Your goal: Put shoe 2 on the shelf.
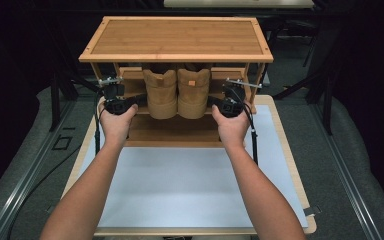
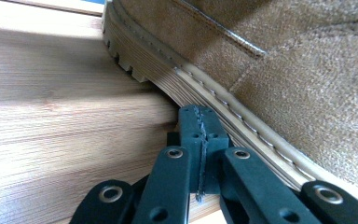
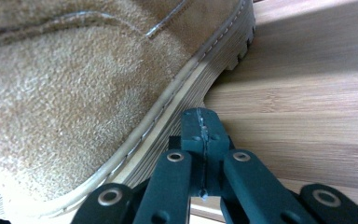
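Note:
Two tan suede boots, the left boot (image 1: pixel 161 95) and the right boot (image 1: pixel 193 94), stand side by side, heels toward me, on the middle shelf of a bamboo shoe rack (image 1: pixel 176 40). My left gripper (image 1: pixel 139 101) is at the left boot's outer side, and my right gripper (image 1: pixel 211 103) is at the right boot's outer side. In the left gripper view the gripper (image 2: pixel 199 122) is shut, its tip against the ribbed sole (image 2: pixel 177 74). In the right gripper view the gripper (image 3: pixel 200 125) is shut too, its tip at the boot's sole edge (image 3: pixel 186 93). Nothing is between either pair of jaws.
The rack stands at the far end of a table with a white mat (image 1: pixel 190 185) and a wooden rim (image 1: pixel 292 165). A lower shelf (image 1: pixel 172 131) lies under the boots. Cables (image 1: pixel 254 145) trail from the grippers. Dark floor and metal rails flank the table.

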`<state>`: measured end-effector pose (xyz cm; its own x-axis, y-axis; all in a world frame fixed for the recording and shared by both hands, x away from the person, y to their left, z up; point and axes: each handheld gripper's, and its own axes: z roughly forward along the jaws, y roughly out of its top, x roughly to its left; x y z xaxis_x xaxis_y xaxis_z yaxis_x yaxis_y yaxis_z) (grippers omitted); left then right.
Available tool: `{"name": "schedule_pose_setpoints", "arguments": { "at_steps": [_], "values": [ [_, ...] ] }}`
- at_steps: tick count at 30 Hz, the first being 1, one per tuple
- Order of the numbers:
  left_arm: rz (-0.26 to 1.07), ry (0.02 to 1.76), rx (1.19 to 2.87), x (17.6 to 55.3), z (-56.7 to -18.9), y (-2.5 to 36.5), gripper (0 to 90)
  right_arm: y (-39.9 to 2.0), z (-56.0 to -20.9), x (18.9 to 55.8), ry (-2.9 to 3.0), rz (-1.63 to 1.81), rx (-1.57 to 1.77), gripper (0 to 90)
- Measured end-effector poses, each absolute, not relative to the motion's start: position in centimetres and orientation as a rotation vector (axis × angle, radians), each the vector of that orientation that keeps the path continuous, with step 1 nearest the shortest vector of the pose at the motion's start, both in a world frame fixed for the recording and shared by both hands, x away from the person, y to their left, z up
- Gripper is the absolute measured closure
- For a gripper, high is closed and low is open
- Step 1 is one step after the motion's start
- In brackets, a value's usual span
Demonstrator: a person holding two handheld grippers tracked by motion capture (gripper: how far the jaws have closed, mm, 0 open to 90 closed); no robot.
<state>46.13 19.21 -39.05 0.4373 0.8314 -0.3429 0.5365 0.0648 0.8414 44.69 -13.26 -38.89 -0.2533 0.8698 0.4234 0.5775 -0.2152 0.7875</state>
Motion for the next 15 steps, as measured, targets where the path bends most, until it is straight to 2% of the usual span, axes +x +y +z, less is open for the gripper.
{"name": "schedule_pose_setpoints", "arguments": {
  "at_steps": [15],
  "values": [
    [0.326, 1.225, 1.618, 46.11, -38.93, 19.25, 90.0, -13.66, -39.30, 44.66, 1.775, 1.468, 1.715, 90.0]
  ]
}}
